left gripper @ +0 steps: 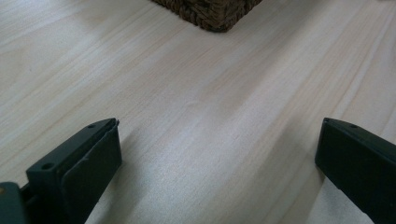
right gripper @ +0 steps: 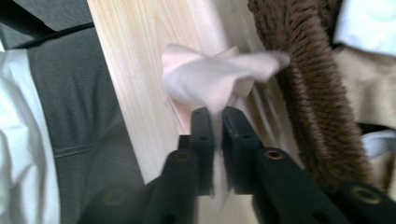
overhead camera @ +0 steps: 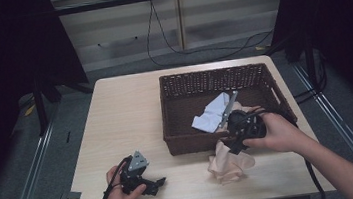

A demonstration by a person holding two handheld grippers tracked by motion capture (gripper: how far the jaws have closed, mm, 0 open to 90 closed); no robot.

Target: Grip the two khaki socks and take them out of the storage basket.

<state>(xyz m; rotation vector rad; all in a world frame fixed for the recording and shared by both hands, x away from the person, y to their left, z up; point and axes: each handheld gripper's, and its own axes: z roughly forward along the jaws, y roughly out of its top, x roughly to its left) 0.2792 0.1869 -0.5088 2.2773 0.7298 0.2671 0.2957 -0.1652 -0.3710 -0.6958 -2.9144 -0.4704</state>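
A pale pink cloth (overhead camera: 229, 163) lies bunched on the wooden table (overhead camera: 126, 115) just in front of the brown wicker basket (overhead camera: 211, 73). My right gripper (overhead camera: 234, 147) points down at it from above, beside the basket's front wall. In the right gripper view the jaws (right gripper: 215, 114) stand close together with a fold of the pink cloth (right gripper: 210, 77) pinched between them. My left gripper (overhead camera: 158, 183) rests low over the table at the front left, its jaws (left gripper: 217, 126) wide apart over bare wood with nothing between them.
A white cloth (overhead camera: 211, 115) and a beige one (overhead camera: 243, 106) lie inside the basket. The basket's woven wall (right gripper: 313, 93) runs close beside the right jaws. A basket corner (left gripper: 210, 11) lies ahead of the left gripper. The table's front edge is near both hands.
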